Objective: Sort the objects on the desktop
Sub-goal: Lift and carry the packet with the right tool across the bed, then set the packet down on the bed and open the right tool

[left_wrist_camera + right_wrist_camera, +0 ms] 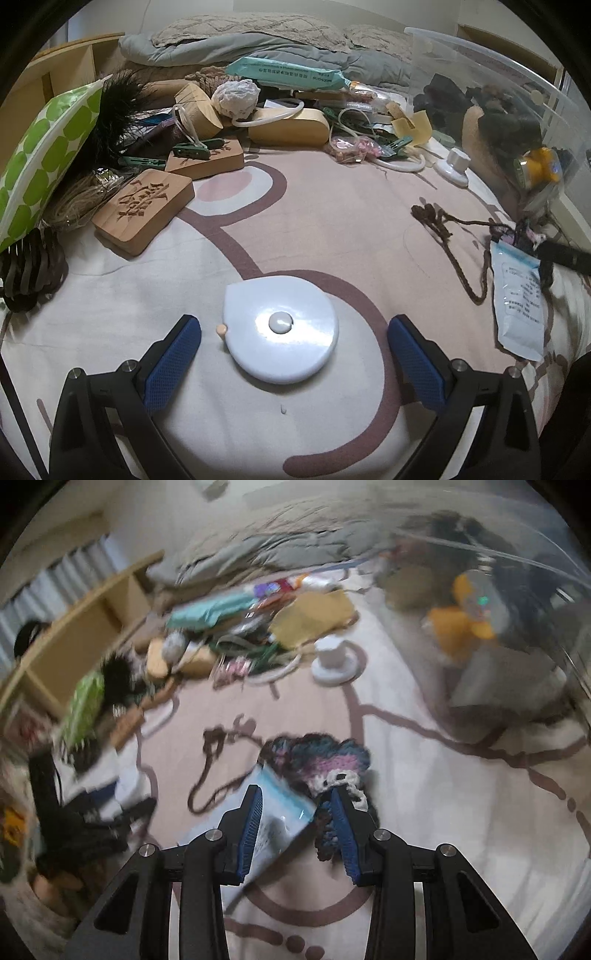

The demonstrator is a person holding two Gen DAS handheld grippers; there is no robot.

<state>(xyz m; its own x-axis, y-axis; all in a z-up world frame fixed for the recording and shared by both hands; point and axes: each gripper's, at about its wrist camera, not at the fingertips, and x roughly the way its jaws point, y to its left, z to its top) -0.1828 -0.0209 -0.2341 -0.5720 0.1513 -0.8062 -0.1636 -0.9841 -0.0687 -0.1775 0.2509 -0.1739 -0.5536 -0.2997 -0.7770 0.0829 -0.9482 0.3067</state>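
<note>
Left gripper (293,345): jaws wide, blue pads on either side of a tape measure, neither pad touching it.
Tape measure (280,328): white, round, flat on the bed sheet, between the left fingers; small tab at its left edge.
Right gripper (297,825): jaws narrow, closed on a packet and a knit piece together.
Packet (273,819): white and pale blue, flat, between the right pads, sticking out past them toward the lower left.
Knit piece (314,757): blue, pink and dark yarn with a white rim, caught at the right pad and bunched beyond the fingertips.
Sheet (332,221): pale with brown curved lines, carries everything.
Cord (454,243): brown braid, loose on the sheet right of centre.
Pile (280,110): along the sheet's far edge; wooden blocks, green clips, a white lace ball, a teal wipes pack.
Carved blocks (147,206): two, near the left edge, one just behind the other.
Green dotted bag (44,158): at the left edge, leaning.
Bin (517,103): clear plastic, at the far right corner, with dark and orange things inside.
Knob (456,166): white, on the sheet just beside the bin.
Right view: blurred, small details cannot be told.
</note>
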